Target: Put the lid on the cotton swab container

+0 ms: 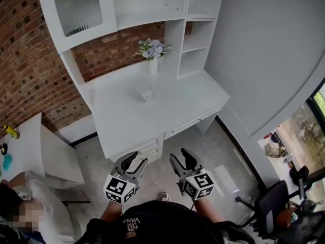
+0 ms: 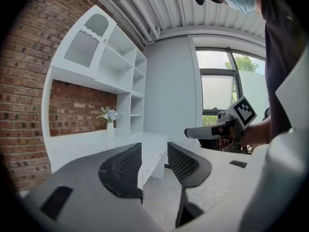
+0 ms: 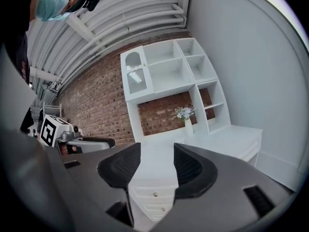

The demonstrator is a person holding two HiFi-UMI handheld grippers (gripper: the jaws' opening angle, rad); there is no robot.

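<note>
Listing the contents at this moment.

Tongs: two, one in each hand, held side by side over the floor in front of the table and pointing towards it.
- Left tongs: jaws apart with a moderate gap; nothing between the pads. One marker cube at the rear.
- Right tongs: jaws spread wider; nothing between the pads. One marker cube at the rear.

Table: one, white, set against a brick wall, with a white shelf unit rising from its back edge.

Cotton swab container: one small clear item, standing on the table top near the middle, in front of the vase and well apart from both tongs. Too small to tell whether the lid is on it or beside it.

Vase: one, white, upright at the back of the table, holding one bunch of pale flowers.

Office chair: one, dark, at the lower right on the floor.

Side table: one, white, at the left edge, carrying one yellow item and one teal item.

Second person: one, lower left corner.
</note>
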